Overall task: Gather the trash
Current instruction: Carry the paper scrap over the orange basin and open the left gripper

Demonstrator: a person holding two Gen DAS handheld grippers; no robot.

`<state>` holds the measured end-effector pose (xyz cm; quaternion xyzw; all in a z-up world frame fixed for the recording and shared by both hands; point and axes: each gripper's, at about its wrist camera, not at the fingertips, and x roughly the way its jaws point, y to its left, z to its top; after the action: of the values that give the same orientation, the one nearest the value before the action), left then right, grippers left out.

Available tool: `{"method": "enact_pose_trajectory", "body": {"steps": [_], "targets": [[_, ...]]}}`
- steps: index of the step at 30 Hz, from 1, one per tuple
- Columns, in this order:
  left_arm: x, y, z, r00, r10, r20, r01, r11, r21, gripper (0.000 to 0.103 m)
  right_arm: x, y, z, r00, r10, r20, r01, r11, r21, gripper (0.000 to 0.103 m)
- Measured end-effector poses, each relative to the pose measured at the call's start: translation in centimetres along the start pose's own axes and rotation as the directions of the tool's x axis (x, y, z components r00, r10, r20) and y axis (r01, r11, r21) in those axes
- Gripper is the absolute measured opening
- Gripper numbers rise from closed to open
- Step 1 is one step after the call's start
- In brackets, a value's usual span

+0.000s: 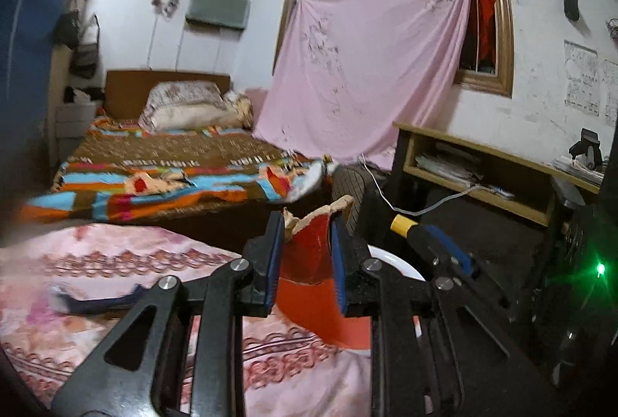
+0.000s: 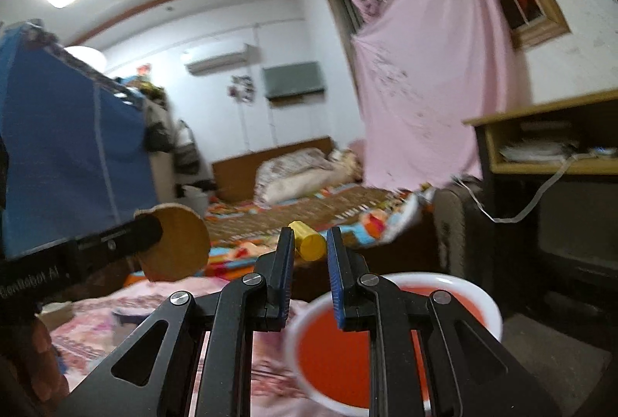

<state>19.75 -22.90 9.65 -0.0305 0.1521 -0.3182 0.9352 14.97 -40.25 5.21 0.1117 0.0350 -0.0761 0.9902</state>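
My left gripper point(image 1: 307, 247) is shut on a torn red piece of cardboard point(image 1: 309, 243) with a brown ragged top edge, held above the bin. In the right wrist view the same cardboard point(image 2: 175, 243) shows its brown back at left, clamped in the left gripper point(image 2: 154, 229). My right gripper point(image 2: 309, 254) is shut on a small yellow cylinder point(image 2: 307, 243), held at the fingertips over the bin; it shows in the left wrist view too point(image 1: 401, 223). The bin point(image 2: 492, 308) is red inside with a white rim, directly below both grippers, also in the left wrist view point(image 1: 394, 260).
A pink patterned bedspread point(image 1: 116, 301) lies below left, with a dark sock-like item point(image 1: 96, 303) on it. A second bed with a colourful blanket point(image 1: 174, 165) stands behind. A wooden desk point(image 1: 483, 165) is at right, a blue wardrobe point(image 2: 58, 146) at left.
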Motion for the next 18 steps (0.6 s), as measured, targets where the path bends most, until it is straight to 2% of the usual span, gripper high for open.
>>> {"method": "enact_pose_trajectory", "body": {"steps": [3,6,13,18], "targets": [[2.7,-0.4,-0.5,0.996,-0.012,-0.083,0.009,1.0,-0.03,0.008,1.2,-1.2,-0.6,0.996,-0.058,-0.072,0.059,0.998,0.019,0.015],[5.4,-0.5,-1.2,0.985,-0.018,-0.172,0.005,0.997,-0.075,0.008,2.0,-2.2,-1.3,0.987,-0.091,-0.132,0.097,0.994,0.041,0.015],[10.0,-0.5,-3.1,0.937,-0.036,-0.346,-0.024,0.986,-0.167,0.009,3.4,-3.9,-2.7,0.963,-0.105,-0.249,0.129,0.988,0.081,0.016],[11.3,0.0,-4.2,0.907,-0.053,-0.417,-0.041,0.976,-0.214,0.013,3.7,-4.2,-3.1,0.951,-0.095,-0.295,0.13,0.987,0.098,0.016]]}}
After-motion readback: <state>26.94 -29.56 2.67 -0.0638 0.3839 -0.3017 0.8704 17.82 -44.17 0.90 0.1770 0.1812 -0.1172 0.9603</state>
